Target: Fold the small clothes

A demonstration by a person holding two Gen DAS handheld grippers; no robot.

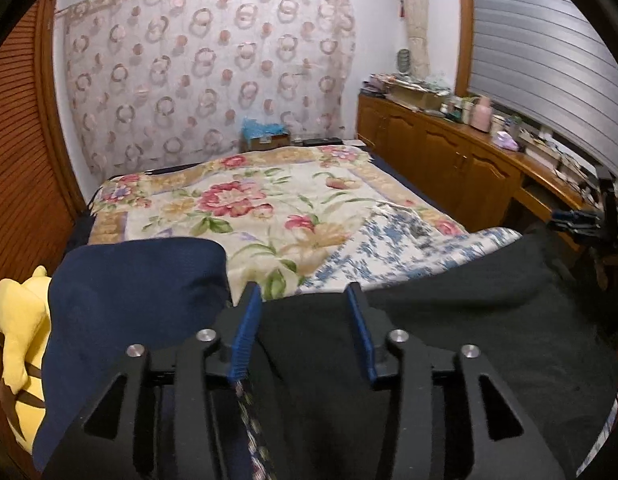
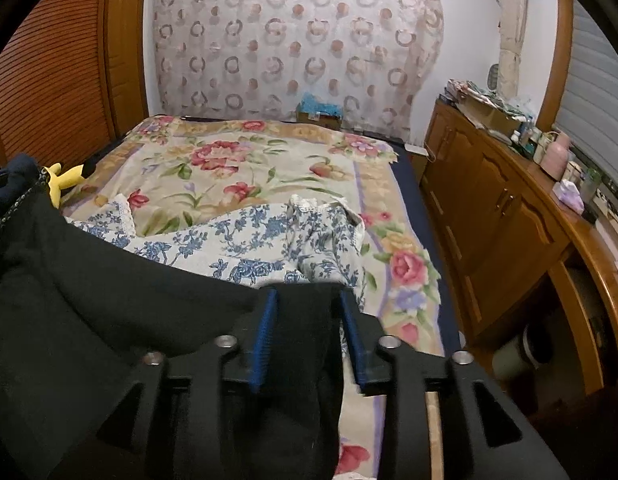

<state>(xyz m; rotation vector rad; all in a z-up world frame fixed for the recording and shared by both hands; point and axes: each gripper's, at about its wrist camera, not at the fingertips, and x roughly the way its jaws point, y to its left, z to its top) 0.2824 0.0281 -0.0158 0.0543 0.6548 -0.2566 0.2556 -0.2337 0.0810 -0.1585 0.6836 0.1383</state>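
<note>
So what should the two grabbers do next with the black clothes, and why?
Probably pull both back a little, clear of the cloth. The left gripper and the right gripper both stand open, with the black garment lying loose between their fingers on the flowered bedspread, no pads pressing it. It looks laid down, so backing off would let them pick fresh edges for a fold.

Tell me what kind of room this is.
Most likely a home bedroom: a bed under a floral bedspread with clothes laid on it, a patterned curtain hung on the far wall, and a long wooden cabinet cluttered with household items along the window side.
</note>
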